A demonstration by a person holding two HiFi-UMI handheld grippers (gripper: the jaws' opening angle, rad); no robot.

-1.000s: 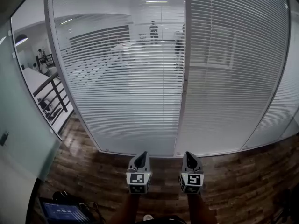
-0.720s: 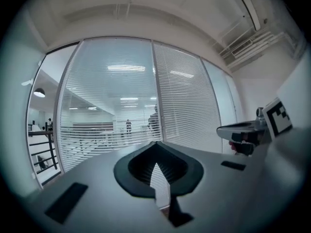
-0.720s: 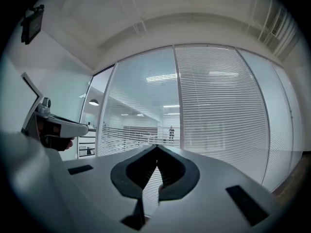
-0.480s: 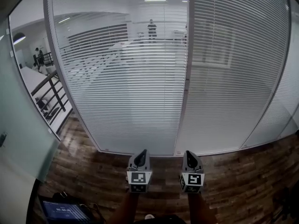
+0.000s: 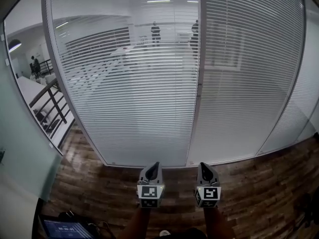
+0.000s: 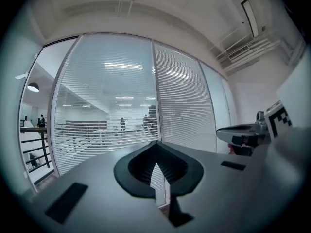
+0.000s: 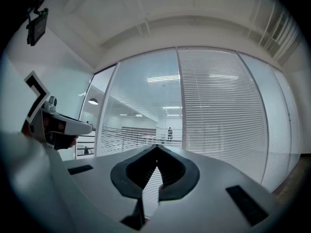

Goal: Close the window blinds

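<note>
White slatted window blinds (image 5: 134,83) hang behind floor-to-ceiling glass panels ahead. On the left panel the slats stand partly open, and an office beyond shows through. The blinds on the right panel (image 5: 249,73) look denser. My left gripper (image 5: 152,171) and right gripper (image 5: 205,171) are held side by side low in the head view, short of the glass, both shut and empty. In the left gripper view the left gripper (image 6: 156,152) points at the blinds (image 6: 107,106). The right gripper (image 7: 156,152) also faces the blinds (image 7: 214,115).
A metal post (image 5: 198,83) divides the two glass panels. A frosted glass wall (image 5: 20,148) stands at the left. The floor (image 5: 259,183) is dark wood plank. A tablet screen (image 5: 65,228) lies at the bottom left. Beyond the glass are railings (image 5: 50,98) and distant people (image 5: 155,33).
The view has shifted slightly; the glass and blinds sit a little further left in the frame. Both grippers stay shut and side by side, nearly in the same place.
</note>
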